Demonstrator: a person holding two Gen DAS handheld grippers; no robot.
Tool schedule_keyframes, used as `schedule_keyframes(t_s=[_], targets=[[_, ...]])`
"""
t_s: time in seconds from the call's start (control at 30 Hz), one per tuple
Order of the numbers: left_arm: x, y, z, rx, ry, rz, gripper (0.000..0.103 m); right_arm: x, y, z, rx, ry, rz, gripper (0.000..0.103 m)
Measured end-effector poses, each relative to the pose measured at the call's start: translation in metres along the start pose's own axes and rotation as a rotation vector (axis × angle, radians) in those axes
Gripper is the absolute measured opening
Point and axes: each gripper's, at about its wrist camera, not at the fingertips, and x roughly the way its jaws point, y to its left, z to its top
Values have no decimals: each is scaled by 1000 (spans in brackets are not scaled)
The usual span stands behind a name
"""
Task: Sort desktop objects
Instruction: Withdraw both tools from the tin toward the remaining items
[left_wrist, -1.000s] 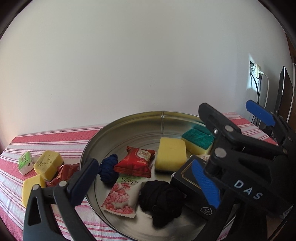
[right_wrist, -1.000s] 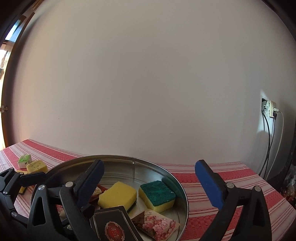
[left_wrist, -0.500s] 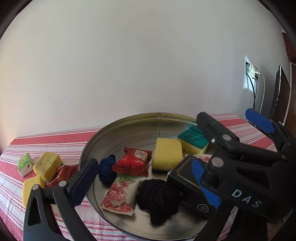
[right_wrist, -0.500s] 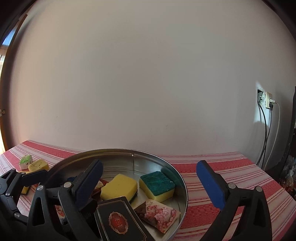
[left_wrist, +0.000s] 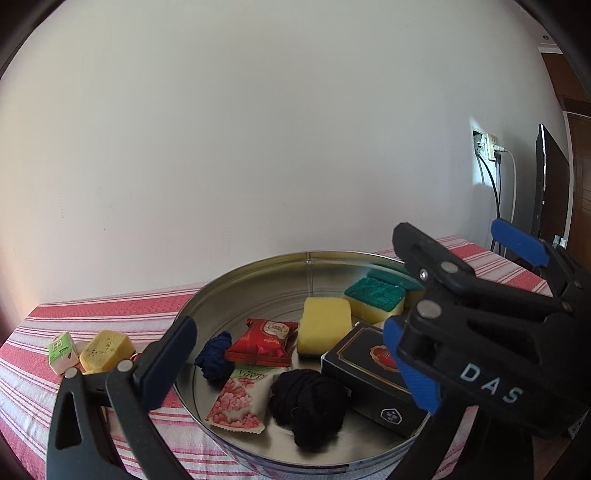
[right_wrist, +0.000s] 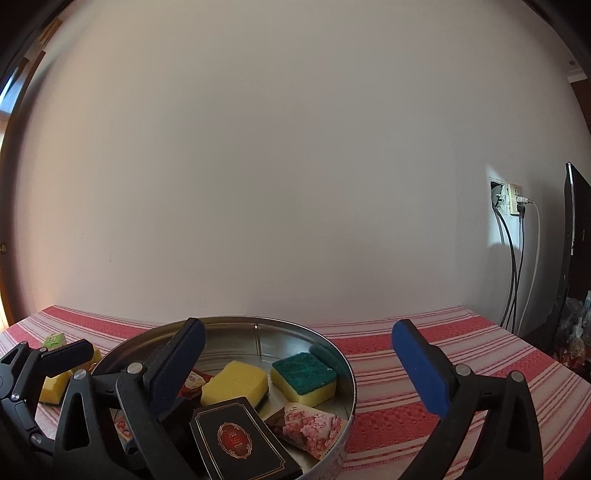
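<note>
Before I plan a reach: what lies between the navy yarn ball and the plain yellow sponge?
The red snack packet lies between navy yarn ball and yellow sponge, seen in the left wrist view.

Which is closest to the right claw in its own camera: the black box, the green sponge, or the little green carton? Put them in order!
From the right claw:
1. Black box, just below, at the tin's front.
2. Green sponge, behind it, inside the tin.
3. Little green carton, far left on the cloth.
</note>
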Motion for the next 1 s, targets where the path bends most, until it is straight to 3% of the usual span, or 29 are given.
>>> schedule_keyframes(t_s=[0.27,0.43,1.0], targets=[[-1,3,0,-17,7,8,103,-9,-16,-2,88,0,-22,102],[-4,5,-3,-22,12,28,103,-6,-20,-6,132,36,24,102],[-20,30,-12,-60,14,47,103,-29,-4,-8,67,-12,24,102]])
